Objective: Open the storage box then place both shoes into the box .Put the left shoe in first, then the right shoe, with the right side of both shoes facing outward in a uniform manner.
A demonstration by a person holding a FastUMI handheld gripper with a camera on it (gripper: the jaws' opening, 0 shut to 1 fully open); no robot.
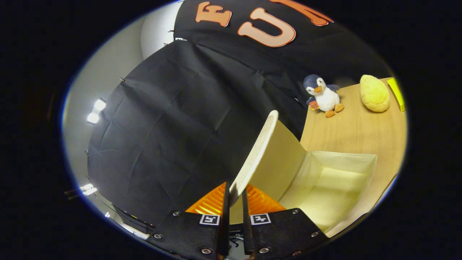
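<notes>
Jaws clamp the edge of the lid (257,151) — both fingers (211,206) press on it from either side, with the gripper (235,196) close to the lid's near end. Lid stands raised, tilted well up and back from the box (346,159), its woven outer face toward the booth wall, its smooth inner face toward the box opening.

Box sits on the bench (346,122), just ahead and to the side of the fingers. Its inside is bare, pale walls and floor, nothing lying in it.

Progress, as a judgement: step one, opening the box, looks almost done — lid is up far enough that the opening is free, but the gripper is not yet off it, so whether the lid will stay open by itself I cannot tell. Everything else is left: left shoe in first, then right shoe, both with the right side facing outward. Where the shoes lie cannot be told from this view.

Other stuff on the bench, well beyond the box: a penguin toy (323,95) upright near the wall, a yellow plush (375,93) beside it, and a yellow strip-like item (396,93) past that, too small to identify. None of it matters to the task.
</notes>
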